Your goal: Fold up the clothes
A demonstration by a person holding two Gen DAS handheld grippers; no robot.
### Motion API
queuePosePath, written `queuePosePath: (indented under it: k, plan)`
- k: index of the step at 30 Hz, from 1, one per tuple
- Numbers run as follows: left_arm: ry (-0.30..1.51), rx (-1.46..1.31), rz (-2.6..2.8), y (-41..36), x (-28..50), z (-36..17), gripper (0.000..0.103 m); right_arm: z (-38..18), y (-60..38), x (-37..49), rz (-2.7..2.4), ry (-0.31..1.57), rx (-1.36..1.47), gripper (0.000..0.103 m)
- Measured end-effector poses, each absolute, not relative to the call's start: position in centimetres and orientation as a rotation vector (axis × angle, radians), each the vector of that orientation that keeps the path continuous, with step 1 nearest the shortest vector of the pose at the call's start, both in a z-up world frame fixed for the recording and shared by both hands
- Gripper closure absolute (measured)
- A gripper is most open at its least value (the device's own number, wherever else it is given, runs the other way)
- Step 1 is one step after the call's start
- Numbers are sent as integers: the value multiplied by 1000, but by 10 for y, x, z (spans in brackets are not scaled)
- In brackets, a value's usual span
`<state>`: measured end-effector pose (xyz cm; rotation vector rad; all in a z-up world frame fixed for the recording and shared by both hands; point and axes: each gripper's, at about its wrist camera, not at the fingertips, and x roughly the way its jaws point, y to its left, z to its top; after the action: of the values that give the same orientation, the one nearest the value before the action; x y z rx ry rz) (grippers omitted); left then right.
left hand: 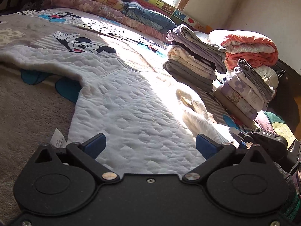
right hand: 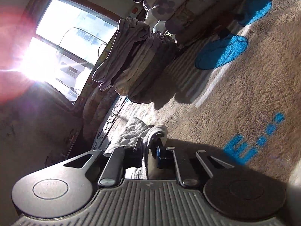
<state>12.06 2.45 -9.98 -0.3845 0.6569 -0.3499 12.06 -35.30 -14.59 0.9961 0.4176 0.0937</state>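
Two grippers work a white quilted garment point(left hand: 131, 101) spread flat on the cartoon-print blanket point(left hand: 28, 98): the left gripper point(left hand: 150, 146) hovers over it spread wide, the right gripper point(right hand: 149, 148) pinches its edge.

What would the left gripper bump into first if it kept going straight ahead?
Probably the white quilted garment. The open left gripper sits low over it, and the cloth spreads straight ahead across the cartoon-mouse blanket. Depth is hard to judge, so it might skim over the top.
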Motion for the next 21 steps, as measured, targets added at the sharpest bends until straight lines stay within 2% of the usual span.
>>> queuePosePath:
  k: [4, 12, 19, 21]
  plan:
    - [657, -390, -380, 22, 125, -100, 1, -124, -378, 129, 82, 375, 931, 96]
    - [612, -327, -371, 11, 127, -99, 1, -85, -422, 171, 50, 389, 715, 96]
    - [660, -342, -387, 13, 137, -109, 1, -86, -435, 198, 17, 462, 629, 97]
    - [675, -344, -394, 13, 142, -112, 1, -92, -435, 192, -11, 493, 677, 92]
